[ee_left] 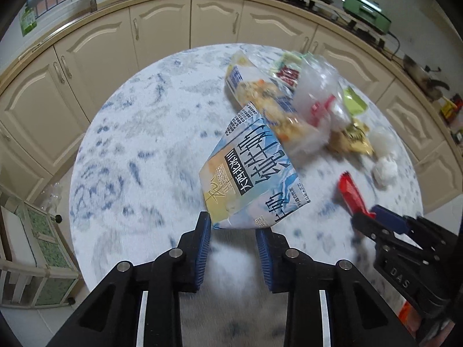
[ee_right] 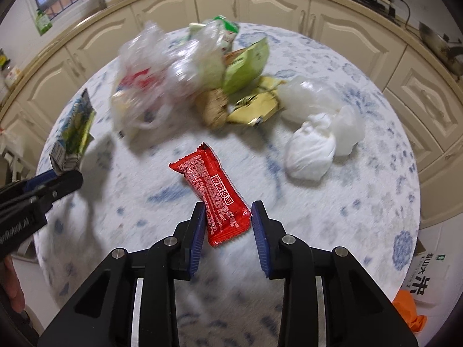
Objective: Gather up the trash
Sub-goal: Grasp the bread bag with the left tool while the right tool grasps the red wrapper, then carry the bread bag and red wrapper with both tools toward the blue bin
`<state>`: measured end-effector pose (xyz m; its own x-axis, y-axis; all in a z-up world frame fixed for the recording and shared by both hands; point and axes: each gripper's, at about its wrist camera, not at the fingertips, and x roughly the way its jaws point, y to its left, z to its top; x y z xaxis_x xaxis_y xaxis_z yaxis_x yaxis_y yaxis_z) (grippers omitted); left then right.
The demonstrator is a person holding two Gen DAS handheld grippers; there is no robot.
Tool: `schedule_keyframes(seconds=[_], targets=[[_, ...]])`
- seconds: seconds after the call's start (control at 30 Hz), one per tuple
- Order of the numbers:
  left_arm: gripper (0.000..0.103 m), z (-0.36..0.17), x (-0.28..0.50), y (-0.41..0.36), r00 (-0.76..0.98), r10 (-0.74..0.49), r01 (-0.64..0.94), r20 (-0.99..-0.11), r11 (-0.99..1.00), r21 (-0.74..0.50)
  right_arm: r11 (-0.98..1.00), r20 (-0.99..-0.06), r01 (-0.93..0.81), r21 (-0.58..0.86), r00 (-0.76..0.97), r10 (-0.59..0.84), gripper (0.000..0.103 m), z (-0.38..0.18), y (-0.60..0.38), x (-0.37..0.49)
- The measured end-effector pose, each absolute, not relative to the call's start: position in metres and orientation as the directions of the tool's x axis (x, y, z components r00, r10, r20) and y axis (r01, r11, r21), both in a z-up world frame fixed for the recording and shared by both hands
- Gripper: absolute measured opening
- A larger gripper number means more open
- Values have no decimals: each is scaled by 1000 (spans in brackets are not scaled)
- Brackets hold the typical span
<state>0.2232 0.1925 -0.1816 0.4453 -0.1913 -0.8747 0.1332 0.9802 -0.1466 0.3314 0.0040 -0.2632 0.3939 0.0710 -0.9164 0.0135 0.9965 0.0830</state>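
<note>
With the left gripper (ee_left: 233,228) clamped on a flattened pale-blue printed carton (ee_left: 249,179) lifted off the round blue-patterned table (ee_right: 361,202) and the right gripper (ee_right: 227,211) pinching a red foil snack wrapper (ee_right: 214,190), both pickups looked done, so carrying them to a bin, unseen here, seemed next

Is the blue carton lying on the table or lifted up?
Lifted: the blue carton hangs tilted in the left gripper, clear above the table.

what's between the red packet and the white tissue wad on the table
Nothing: in the right wrist view, only bare patterned tablecloth separates the red packet from the white tissue wad.
</note>
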Motion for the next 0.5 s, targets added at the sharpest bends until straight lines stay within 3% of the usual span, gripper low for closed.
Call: schedule_keyframes(seconds=[0.5], targets=[[27, -168, 186, 181, 437, -220, 192, -872, 970, -149, 986, -910, 71, 149, 400, 108, 32, -256, -7, 299]])
